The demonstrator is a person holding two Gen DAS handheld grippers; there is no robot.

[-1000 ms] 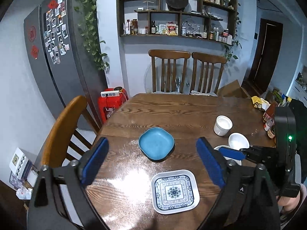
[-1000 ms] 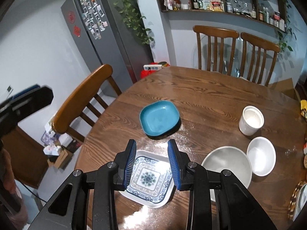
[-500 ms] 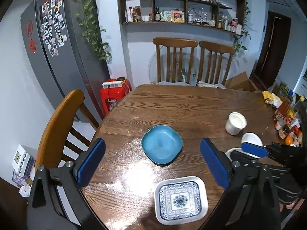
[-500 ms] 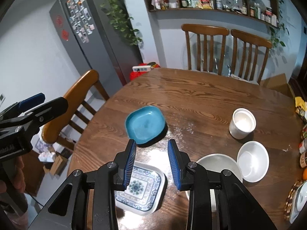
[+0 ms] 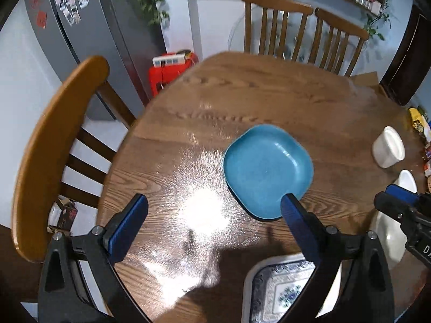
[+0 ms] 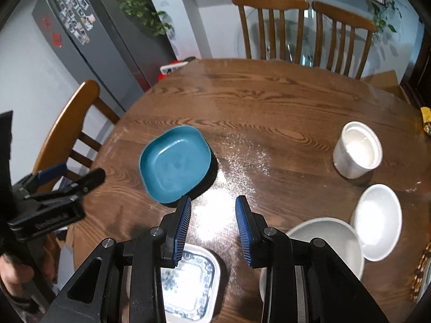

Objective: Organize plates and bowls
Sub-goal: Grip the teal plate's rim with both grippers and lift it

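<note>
We see both grippers, left (image 5: 214, 212) spread wide and right (image 6: 212, 215) partly spread, holding nothing. Blue plate (image 6: 175, 164) mid-bench (image 6: 269, 102); patterned plate (image 6: 188, 282) at 6 o'clock; cup (image 6: 357, 152) and bowls (image 6: 377, 223) at 3; chair (image 5: 51, 148) at 9.

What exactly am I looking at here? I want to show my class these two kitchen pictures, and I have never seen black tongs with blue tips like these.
No robot here: a person holds a hand-operated two-finger gripper in each hand, and a wide-angle camera on each one looks along its fingers. One picture is from the left gripper, the other from the right gripper, which also sees the left one at its side.

Both point down at a round wooden table. On it lie a blue plate, a blue-and-white patterned plate, a large white bowl, a small white bowl and a white cup.

Both grippers are open, the left wider, and hold nothing.
</note>
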